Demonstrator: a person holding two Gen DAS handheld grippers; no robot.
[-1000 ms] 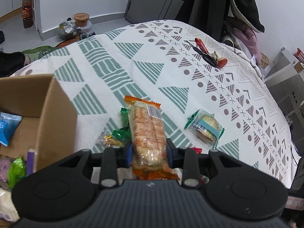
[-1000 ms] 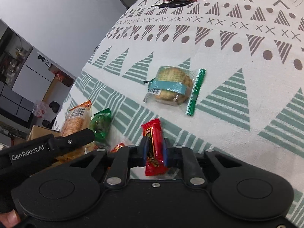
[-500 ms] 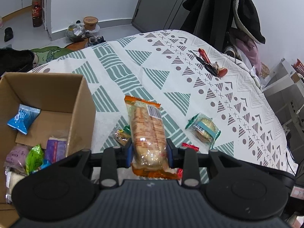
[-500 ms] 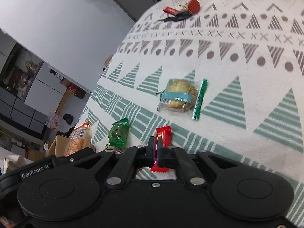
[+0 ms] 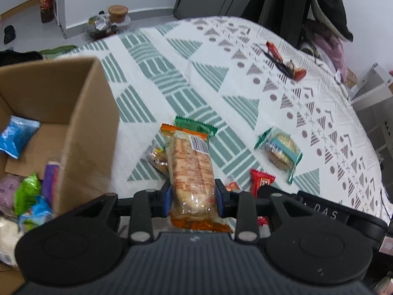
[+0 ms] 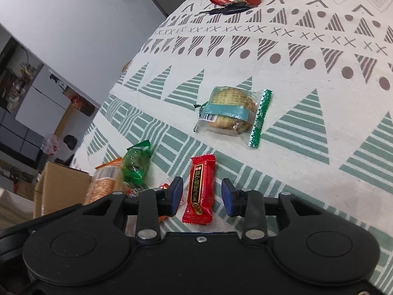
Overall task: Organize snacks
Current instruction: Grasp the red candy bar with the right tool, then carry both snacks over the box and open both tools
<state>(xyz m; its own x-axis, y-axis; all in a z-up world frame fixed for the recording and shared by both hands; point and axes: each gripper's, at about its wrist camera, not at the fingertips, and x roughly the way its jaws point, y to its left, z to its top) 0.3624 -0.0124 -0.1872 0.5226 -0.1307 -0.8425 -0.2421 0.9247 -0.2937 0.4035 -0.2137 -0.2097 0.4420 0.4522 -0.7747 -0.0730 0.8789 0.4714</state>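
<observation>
- The cardboard box (image 5: 81, 132) stands just left of the held snack; its near wall could be clipped.
- The long orange-wrapped biscuit pack (image 5: 190, 169) is pinched by the left gripper (image 5: 192, 198); the slick film could slip.
- The red candy (image 6: 200, 191) lies on the cloth between the right gripper's (image 6: 202, 198) opening, untouching jaws and could be nudged.

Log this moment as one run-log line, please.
left gripper: shut on orange-wrapped biscuit pack | right gripper: opening, red snack between | box: beside

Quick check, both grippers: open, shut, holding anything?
Left gripper: shut on the orange-wrapped cracker pack.
Right gripper: jaws opening; the red snack bar lies between them on the tablecloth, pads clear of it.
</observation>
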